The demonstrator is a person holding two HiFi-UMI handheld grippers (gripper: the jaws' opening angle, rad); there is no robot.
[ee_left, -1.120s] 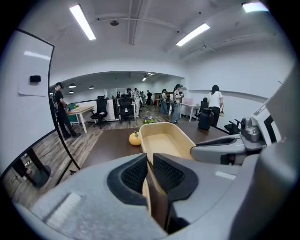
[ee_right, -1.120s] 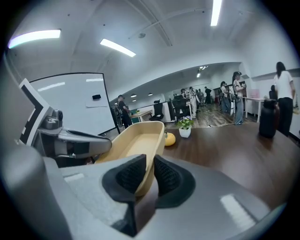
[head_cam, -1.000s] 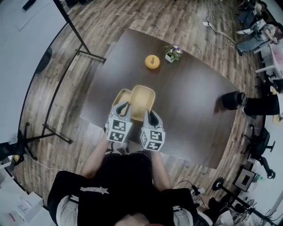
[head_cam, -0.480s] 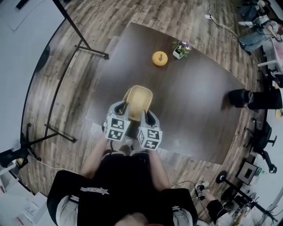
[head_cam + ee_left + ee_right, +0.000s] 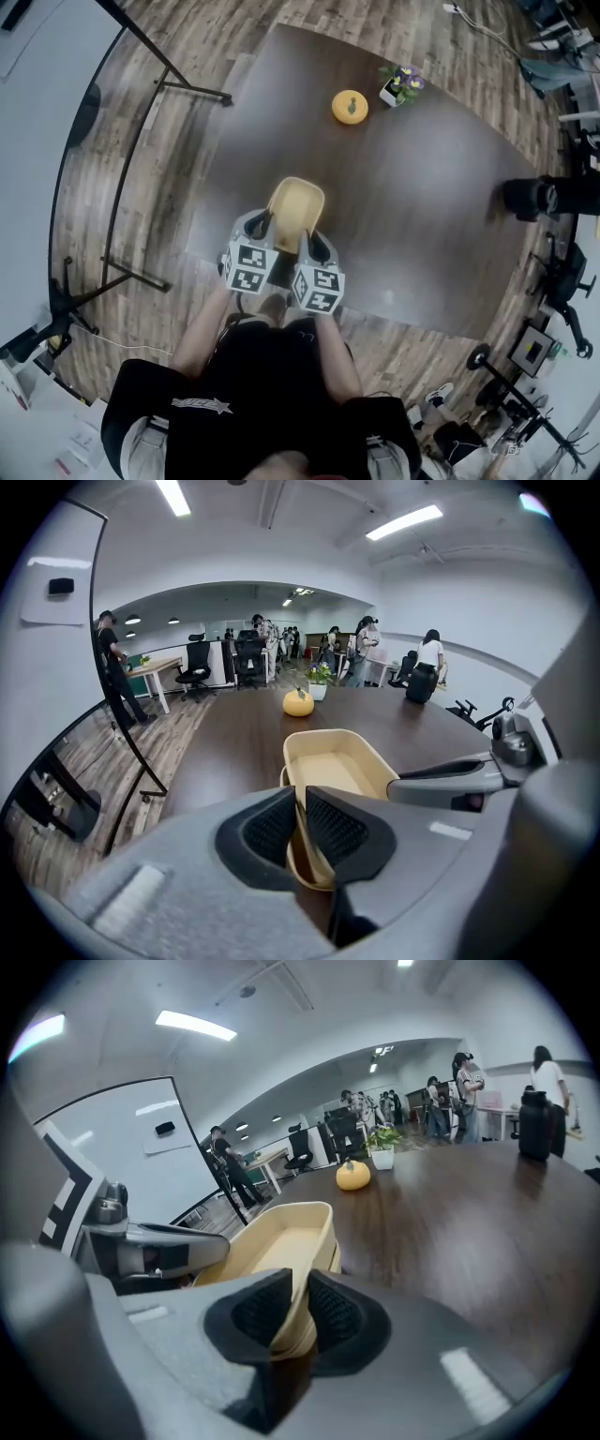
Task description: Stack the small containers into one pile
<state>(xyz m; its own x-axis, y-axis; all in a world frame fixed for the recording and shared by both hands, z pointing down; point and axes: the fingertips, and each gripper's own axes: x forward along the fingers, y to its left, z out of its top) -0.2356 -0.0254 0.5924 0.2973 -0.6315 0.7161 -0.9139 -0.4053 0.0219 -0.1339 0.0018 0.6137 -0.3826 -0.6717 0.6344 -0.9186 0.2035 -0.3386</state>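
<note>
Nested containers (image 5: pixel 296 204) on table (image 5: pixel 422 234), near its 6 o'clock edge; gourd (image 5: pixel 349 107) beyond, 1 o'clock; potted plant (image 5: pixel 400 86) just beside gourd, 2 o'clock; bag (image 5: pixel 530 197) at containers' 3 o'clock.

A dark brown surface (image 5: pixel 422 187) stands on a wood-plank floor (image 5: pixel 197 37); strip lights (image 5: pixel 403 522) glow on a white ceiling, and black office chairs (image 5: pixel 197 660) stand far back.

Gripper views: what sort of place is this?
Probably an open-plan office: a long dark conference table, black office chairs beside desks, and ceiling strip lights.
</note>
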